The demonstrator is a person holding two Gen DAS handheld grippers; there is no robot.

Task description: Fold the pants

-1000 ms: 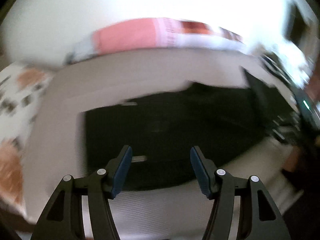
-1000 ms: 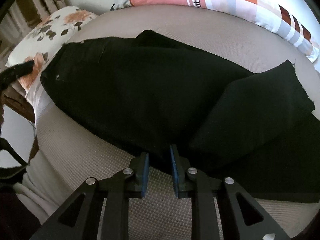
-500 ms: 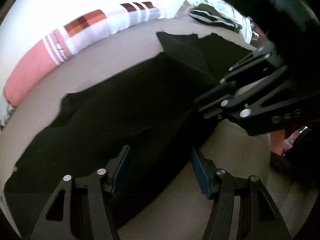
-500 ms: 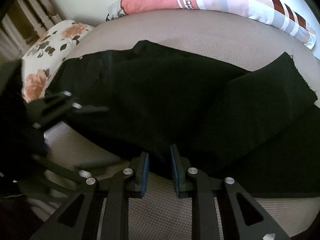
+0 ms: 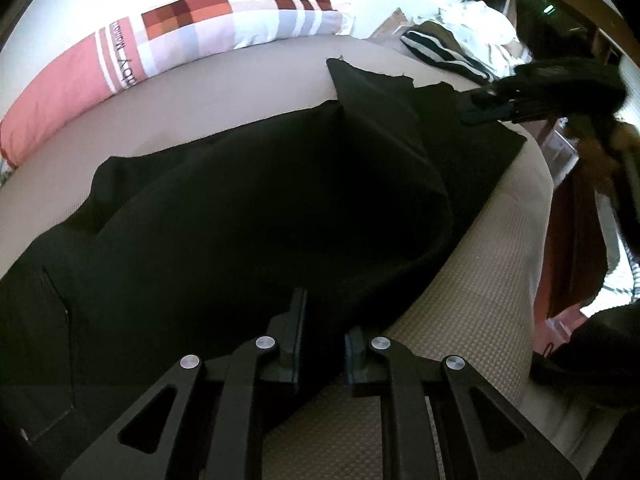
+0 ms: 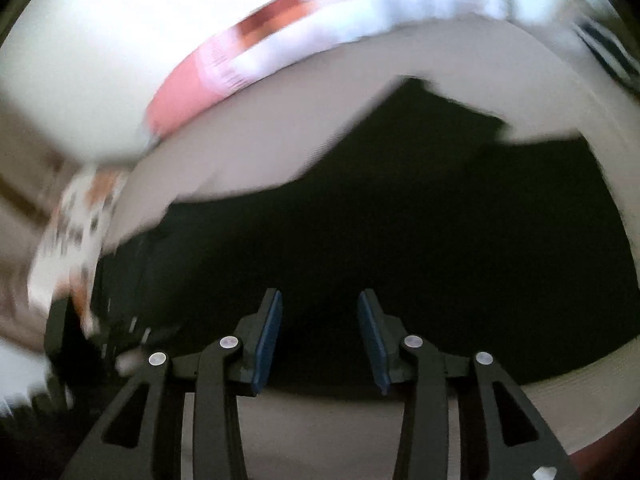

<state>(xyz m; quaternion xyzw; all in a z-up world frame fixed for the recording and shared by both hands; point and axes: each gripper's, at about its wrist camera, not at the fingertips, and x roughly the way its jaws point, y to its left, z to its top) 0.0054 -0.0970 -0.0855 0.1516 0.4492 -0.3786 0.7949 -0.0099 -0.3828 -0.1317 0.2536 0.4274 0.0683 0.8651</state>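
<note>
My left hand-held gripper (image 5: 322,334) has its two blue-padded fingers drawn in on the near edge of the black pants (image 5: 248,216), pinching a fold of the cloth at about 6 o'clock in the left wrist view. The pants lie spread over the beige bed (image 5: 472,300), running from 8 o'clock up toward 1 o'clock, with one leg folded over so that a raised curve of fabric shows at 3 o'clock from centre. A pink, white and checked pillow (image 5: 172,44) lies along the far side of the bed at 11 o'clock, and a striped dark garment (image 5: 444,54) sits past the leg ends at 1 o'clock. My right hand-held gripper (image 6: 319,340) is spread, its fingers well apart and gripping nothing, hanging over the pants (image 6: 400,220); its view is blurred, so I cannot tell whether the tips touch the cloth. In the left wrist view that same gripper (image 5: 480,110) appears at 2 o'clock, above the leg ends.
</note>
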